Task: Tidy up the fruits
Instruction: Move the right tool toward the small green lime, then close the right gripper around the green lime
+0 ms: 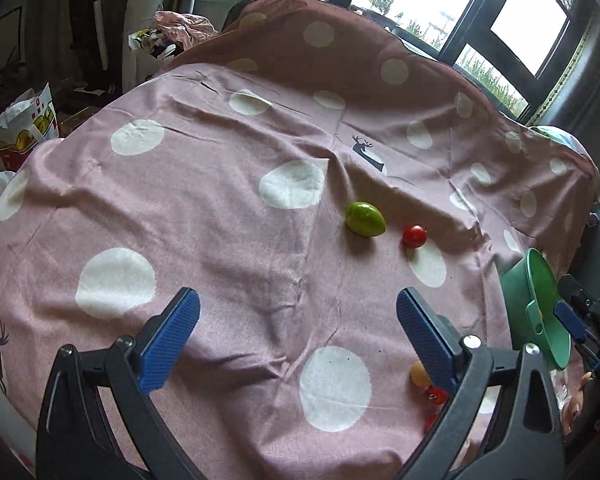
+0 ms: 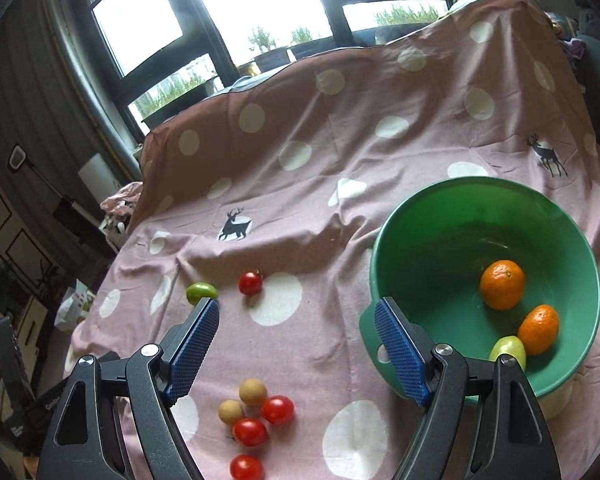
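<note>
Both hand-held grippers are empty with fingers spread apart: the left hand-held gripper (image 1: 298,312) hovers over bare cloth, the right hand-held gripper (image 2: 296,322) above the loose fruit cluster (image 2: 256,420).

Fruit locations: two oranges (image 2: 502,284) and one pale green fruit (image 2: 508,350) lie in the green bowl (image 2: 384,248). One green fruit (image 1: 365,219) and one tomato (image 1: 414,236) rest apart on the tablecloth (image 1: 220,220); the cluster lies near you.

Hazards: round fruit will likely roll on the wrinkled cloth if nudged. Tomatoes are soft; excess clamping may burst them. The cluster's pieces touch, so gripping one may scatter its neighbours.

Clearance: the bowl stands near the worktop's right edge; avoid pushing it outward. Open cloth lies to the left.
</note>
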